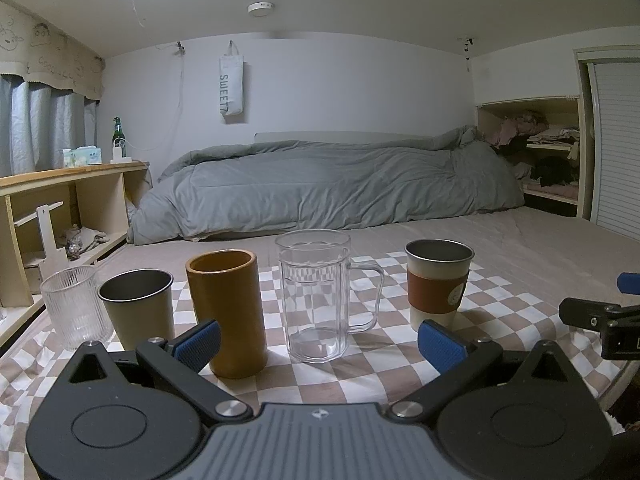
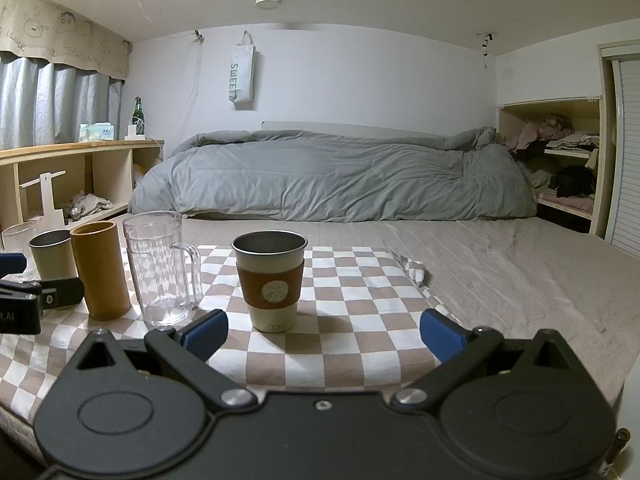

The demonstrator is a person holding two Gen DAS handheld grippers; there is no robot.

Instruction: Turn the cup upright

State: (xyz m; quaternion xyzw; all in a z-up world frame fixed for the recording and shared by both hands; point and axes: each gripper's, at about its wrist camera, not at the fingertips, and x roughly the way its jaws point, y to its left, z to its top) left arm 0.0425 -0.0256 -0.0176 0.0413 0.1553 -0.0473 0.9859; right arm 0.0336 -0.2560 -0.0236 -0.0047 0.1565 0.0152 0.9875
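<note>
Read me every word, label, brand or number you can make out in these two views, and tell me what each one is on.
"SWEET": printed down the white hanging bag on the back wall.
Handwritten words on the curtain valance: too blurred to read for certain.
Round sticker on the brown-sleeved cup: a picture, no readable words.
Mark near that cup's base: too small.
White letters on the other hand-held gripper at the left edge: cut off.
Green bottle label: too small.

I see five cups crowding the left half of the checkered cloth [image 2: 352, 280]: ribbed glass [image 1: 74, 308], metal cup [image 1: 138, 308] and bamboo cup [image 1: 228, 312] nearly touch, leaving no gap for tongs. Between the clear mug [image 1: 316, 296] and the sleeved cup [image 2: 270, 280] there is an open lane. Right of the sleeved cup, cloth and bed [image 2: 520, 272] lie bare to the right edge.
</note>
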